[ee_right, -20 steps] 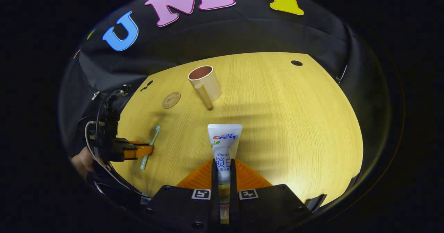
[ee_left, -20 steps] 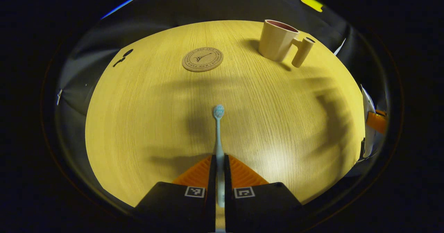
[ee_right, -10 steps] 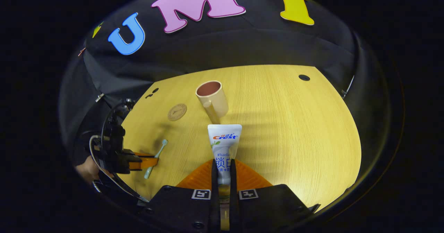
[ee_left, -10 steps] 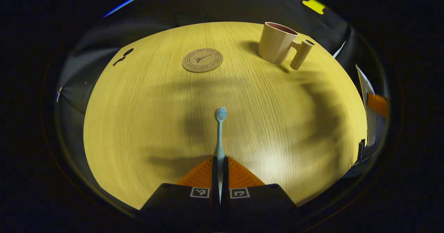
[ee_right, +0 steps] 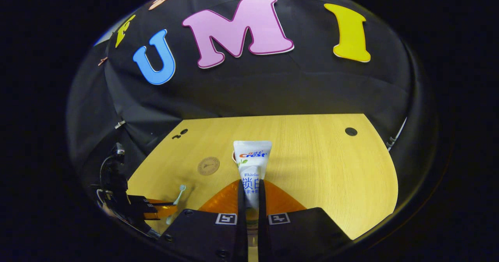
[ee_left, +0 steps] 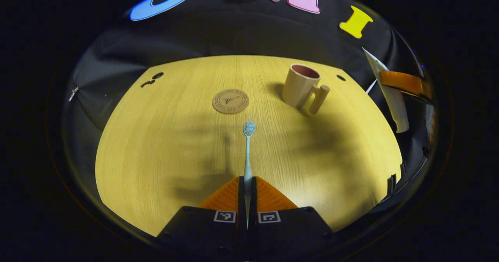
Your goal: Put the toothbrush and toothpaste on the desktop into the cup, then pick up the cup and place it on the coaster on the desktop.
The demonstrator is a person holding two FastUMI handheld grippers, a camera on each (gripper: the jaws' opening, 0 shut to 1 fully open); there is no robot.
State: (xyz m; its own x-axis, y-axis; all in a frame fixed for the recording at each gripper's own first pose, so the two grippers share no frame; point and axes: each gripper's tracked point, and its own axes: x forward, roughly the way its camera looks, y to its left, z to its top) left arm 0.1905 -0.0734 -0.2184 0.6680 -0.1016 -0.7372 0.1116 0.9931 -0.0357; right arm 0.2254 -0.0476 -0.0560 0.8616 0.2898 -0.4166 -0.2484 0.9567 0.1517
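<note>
In the left gripper view, the left tongs (ee_left: 246, 184) were clamped on the handle of the toothbrush (ee_left: 247, 153), whose bristle head pointed forward above the counter (ee_left: 156, 149). Past the brush head lay the round coaster (ee_left: 230, 101), flat on the wood. Farther off and to the right stood the cup (ee_left: 299, 91), upright, its thick handle turned toward the camera, well apart from the coaster. At the right edge the toothpaste (ee_left: 390, 94) hung in the air, gripped by the right tongs (ee_left: 405, 83).

In the right gripper view, the right tongs were closed on the toothpaste tube, which stuck out forward and hid the cup behind it. The coaster lay to the left on the counter, and the left tongs held the toothbrush at lower left.
</note>
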